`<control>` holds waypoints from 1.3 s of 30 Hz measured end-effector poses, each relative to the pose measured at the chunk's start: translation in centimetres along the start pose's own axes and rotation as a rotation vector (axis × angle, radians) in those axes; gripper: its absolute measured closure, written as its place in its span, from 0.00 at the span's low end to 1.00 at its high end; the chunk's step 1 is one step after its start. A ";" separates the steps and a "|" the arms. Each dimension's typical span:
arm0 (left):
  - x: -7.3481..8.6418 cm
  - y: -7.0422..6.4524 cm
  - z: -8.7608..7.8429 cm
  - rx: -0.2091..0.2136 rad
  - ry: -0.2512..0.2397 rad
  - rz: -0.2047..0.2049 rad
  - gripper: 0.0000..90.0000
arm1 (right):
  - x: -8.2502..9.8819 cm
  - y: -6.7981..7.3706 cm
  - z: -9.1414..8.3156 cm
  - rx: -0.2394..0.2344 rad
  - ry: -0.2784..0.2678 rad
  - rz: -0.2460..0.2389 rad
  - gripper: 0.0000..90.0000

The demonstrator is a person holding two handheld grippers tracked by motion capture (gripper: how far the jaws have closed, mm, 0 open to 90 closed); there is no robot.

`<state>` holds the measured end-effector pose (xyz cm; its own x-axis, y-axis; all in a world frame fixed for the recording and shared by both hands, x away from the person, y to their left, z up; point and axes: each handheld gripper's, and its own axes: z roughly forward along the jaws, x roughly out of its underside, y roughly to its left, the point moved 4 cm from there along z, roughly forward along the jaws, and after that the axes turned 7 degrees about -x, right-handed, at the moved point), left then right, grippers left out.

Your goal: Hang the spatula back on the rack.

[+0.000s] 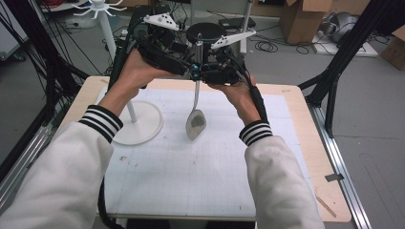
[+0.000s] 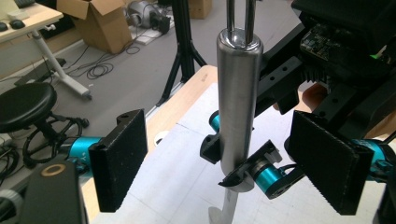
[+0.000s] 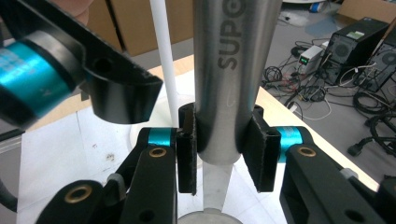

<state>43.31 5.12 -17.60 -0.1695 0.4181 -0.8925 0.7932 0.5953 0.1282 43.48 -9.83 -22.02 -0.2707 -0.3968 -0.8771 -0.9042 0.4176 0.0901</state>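
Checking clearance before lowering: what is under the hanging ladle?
Under the ladle, held by the right tongs, lies the white gridded mat. Its bowl covers the patch directly beneath, so contact cannot be judged.

The left gripper (image 2: 219, 163) stands with jaws apart. Between them hangs a steel handle (image 2: 237, 98), clamped by the right gripper (image 2: 236, 161) over the table (image 2: 182, 107).

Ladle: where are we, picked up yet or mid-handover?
Done: ladle is off the mat, hanging bowl-down. In hand: right gripper clamps its steel handle; left gripper straddles the handle, pads not touching. Left: likely hanging it on the white stand, untouched so far.
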 end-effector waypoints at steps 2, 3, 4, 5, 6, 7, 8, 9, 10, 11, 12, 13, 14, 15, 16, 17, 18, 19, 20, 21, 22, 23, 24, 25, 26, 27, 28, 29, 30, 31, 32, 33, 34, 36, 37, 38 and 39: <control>0.0 0.0 0.1 -0.001 -0.003 -0.006 0.24 | 0.1 0.0 0.1 0.002 0.007 0.000 0.76; 0.0 -0.1 0.1 -0.001 -0.004 -0.008 0.24 | 0.2 0.0 0.1 0.000 0.011 0.005 0.76; 0.0 0.0 0.1 -0.005 0.001 -0.002 0.24 | 0.2 0.0 0.1 0.002 0.011 0.003 0.76; 0.0 -0.1 0.1 -0.003 0.000 -0.005 0.24 | 0.2 0.0 0.2 -0.001 0.014 0.008 0.76; 0.0 0.0 0.1 -0.004 0.002 -0.001 0.24 | 0.3 0.0 0.2 0.000 0.012 0.009 0.76; 0.0 0.0 0.1 -0.004 0.004 -0.002 0.24 | 0.3 0.0 0.2 0.000 0.010 0.004 0.76; 0.0 -0.1 0.1 -0.002 0.002 -0.006 0.24 | 0.4 0.0 0.3 -0.003 0.010 0.004 0.76; 0.0 -0.1 0.1 -0.006 0.005 0.000 0.24 | 0.5 0.0 0.3 -0.001 0.010 0.002 0.76; 0.0 -0.1 0.1 -0.004 0.004 -0.001 0.24 | 0.6 0.0 0.3 -0.003 0.011 0.007 0.76; 0.0 -0.1 0.1 -0.002 0.004 -0.005 0.24 | 0.7 -0.1 0.4 0.000 0.008 0.002 0.76; 0.0 -0.1 0.2 -0.004 0.004 -0.004 0.24 | 0.8 0.0 0.4 -0.005 0.011 0.006 0.76; 0.0 -0.2 0.2 -0.003 0.005 -0.004 0.24 | 0.9 -0.1 0.5 -0.002 0.009 0.000 0.76; 0.0 -0.2 0.2 -0.003 0.004 -0.005 0.24 | 1.0 -0.1 0.5 0.000 0.016 0.008 0.76; 0.0 -0.2 0.2 -0.002 0.005 -0.002 0.24 | 1.0 -0.1 0.5 -0.002 0.014 0.010 0.76; 0.0 -0.2 0.2 -0.003 0.009 -0.003 0.24 | 1.0 0.0 0.5 -0.002 0.014 0.012 0.76; 0.0 -0.2 0.3 -0.003 0.012 0.002 0.24 | 1.1 0.0 0.5 -0.002 0.012 0.012 0.76; 0.0 -0.3 0.3 -0.002 0.012 0.000 0.24 | 1.1 -0.1 0.5 0.002 0.011 0.012 0.76; 0.0 -0.3 0.3 -0.001 0.012 0.000 0.25 | 1.1 -0.1 0.5 0.000 0.008 0.010 0.76; 0.0 -0.4 0.4 0.001 0.011 0.002 0.27 | 1.1 -0.1 0.6 -0.001 0.008 0.001 0.76; 0.0 -0.4 0.4 0.001 0.011 0.000 0.27 | 1.1 0.1 0.6 0.002 0.015 0.016 0.76; 0.0 -0.5 0.4 0.001 0.014 0.000 0.28 | 1.0 0.1 0.7 0.000 0.011 0.005 0.76; 0.0 -0.5 0.5 0.000 0.017 0.006 0.32 | 1.1 0.2 0.7 0.000 0.013 0.010 0.76; 0.0 -0.6 0.5 -0.005 0.017 0.002 0.34 | 1.1 0.2 0.7 -0.004 0.012 0.009 0.76; 0.0 -0.6 0.5 -0.004 0.020 0.003 0.34 | 1.1 0.2 0.8 -0.006 0.012 0.006 0.76; 0.0 -0.6 0.6 -0.002 0.019 -0.001 0.36 | 1.1 0.2 0.8 0.000 0.013 0.003 0.76; 0.0 -0.6 0.6 -0.002 0.016 -0.001 0.40 | 1.2 0.3 0.9 -0.008 0.013 0.003 0.76; 0.0 -0.6 0.6 -0.003 0.015 -0.006 0.41 | 1.2 0.4 0.9 -0.007 0.014 0.008 0.76; 0.1 -0.7 0.6 -0.005 0.021 -0.004 0.41 | 1.3 0.4 1.0 -0.007 0.016 0.013 0.76; 0.1 -0.7 0.7 -0.009 0.024 -0.003 0.42 | 1.3 0.5 1.0 -0.016 0.013 0.013 0.76; 0.1 -0.7 0.7 -0.008 0.025 -0.004 0.42 | 1.3 0.5 1.1 -0.011 0.015 0.006 0.76; 0.1 -0.6 0.7 -0.005 0.025 0.001 0.44 | 1.3 0.6 1.0 -0.015 0.020 0.015 0.76; 0.1 -0.7 0.7 -0.007 0.023 -0.005 0.46 | 1.3 0.6 1.1 -0.015 0.018 0.013 0.76; 0.1 -0.6 0.7 -0.005 0.021 -0.003 0.48 | 1.2 0.5 1.1 -0.013 0.013 0.002 0.76; 0.0 -0.7 0.6 -0.016 0.013 -0.002 0.53 | 1.2 0.6 1.1 -0.011 0.016 0.008 0.76; 0.0 -0.7 0.6 -0.027 0.009 0.006 0.55 | 1.3 0.6 1.1 -0.009 0.019 0.010 0.76; -0.1 -0.7 0.6 -0.028 0.009 0.007 0.56 | 1.2 0.5 1.2 -0.011 0.013 -0.001 0.76; -0.1 -0.7 0.6 -0.022 0.008 0.003 0.56 | 1.2 0.5 1.2 -0.012 0.011 -0.004 0.76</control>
<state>43.13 4.26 -17.87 -0.1717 0.4256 -0.8885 0.7810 0.6085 0.1406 43.11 -9.10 -23.61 -0.2702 -0.4072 -0.8725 -0.9092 0.4060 0.0921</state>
